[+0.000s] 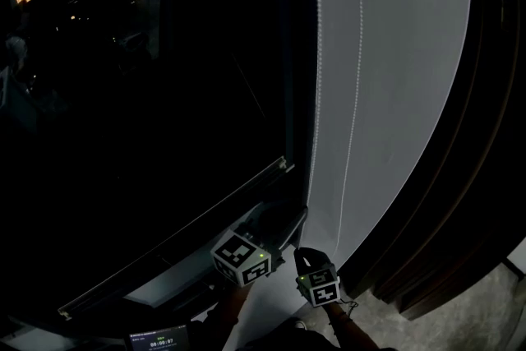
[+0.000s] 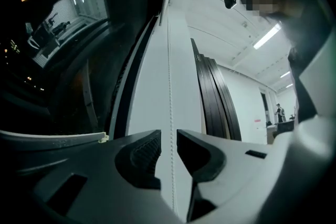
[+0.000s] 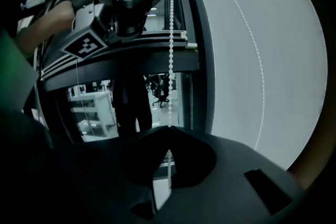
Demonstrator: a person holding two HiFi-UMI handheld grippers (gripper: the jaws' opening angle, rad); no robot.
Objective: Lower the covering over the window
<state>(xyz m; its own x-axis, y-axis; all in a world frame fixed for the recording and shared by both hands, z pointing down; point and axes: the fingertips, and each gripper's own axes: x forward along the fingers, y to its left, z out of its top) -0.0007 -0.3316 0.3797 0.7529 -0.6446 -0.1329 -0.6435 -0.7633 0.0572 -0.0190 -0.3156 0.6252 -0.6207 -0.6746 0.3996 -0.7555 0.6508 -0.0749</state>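
Gripping: right gripper [image 3: 169,131] jaws clamped on the bead chain [image 3: 170,34].
Left gripper [image 2: 169,139]: jaws apart, chain running between them.
Covering: bottom rail [image 1: 177,238] hangs partway, glass bare below.
Tip: best to keep the pull straight down the chain, hand over hand.

The bead chain [image 3: 170,50] hangs right of the window [image 1: 164,94] (before the wall [image 1: 411,53]); left gripper [image 2: 169,149] above right gripper [image 3: 167,136] along it.

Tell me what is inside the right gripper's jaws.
The white bead chain, pinched between the shut tips of the right gripper. The beads at the pinch are covered; the chain shows again in the gap below.
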